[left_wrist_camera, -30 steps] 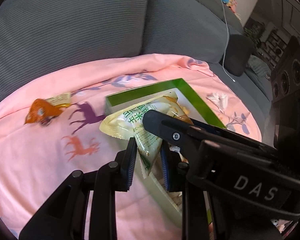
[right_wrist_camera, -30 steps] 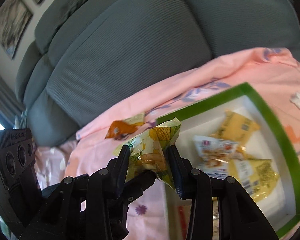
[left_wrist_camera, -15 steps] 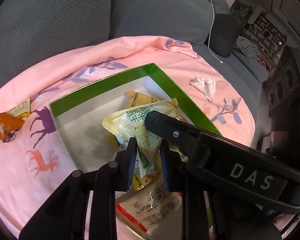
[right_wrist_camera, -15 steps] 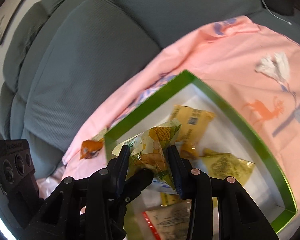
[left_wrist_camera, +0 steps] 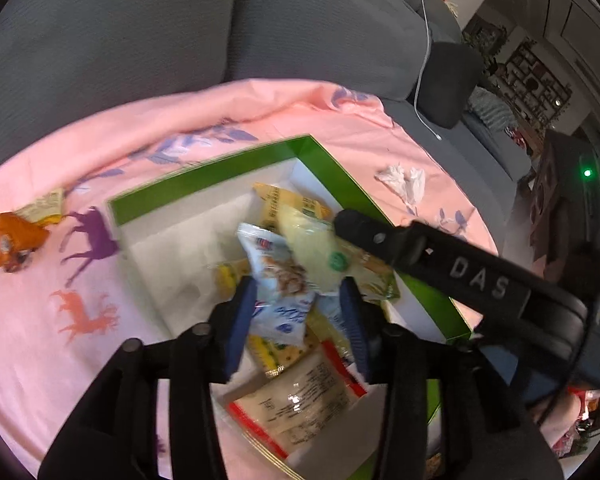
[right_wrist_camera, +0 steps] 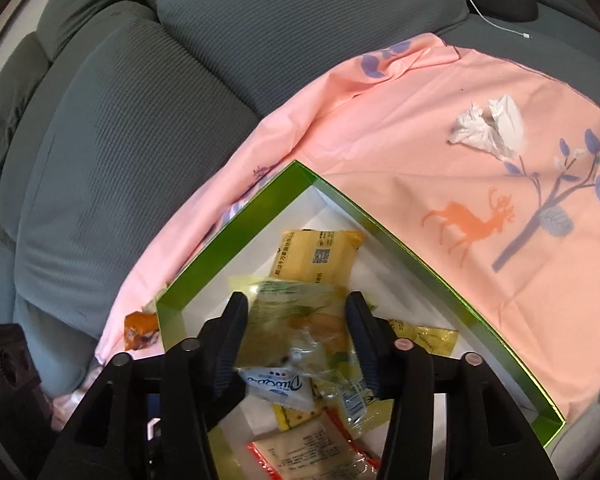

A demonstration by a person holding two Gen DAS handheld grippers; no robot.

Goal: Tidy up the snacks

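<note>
Both tools are opening over the green box on the pink sheet. A second ago each pinched the corn packet; now the left tool and right tool stand apart, pads off it, and the packet lies blurred between them atop the snacks in the box. An orange packet stays outside, on the sheet.

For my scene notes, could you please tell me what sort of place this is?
Most likely a home living room: a grey sofa covered by a pink sheet, with a green snack box on it and cluttered shelves in the background.
</note>
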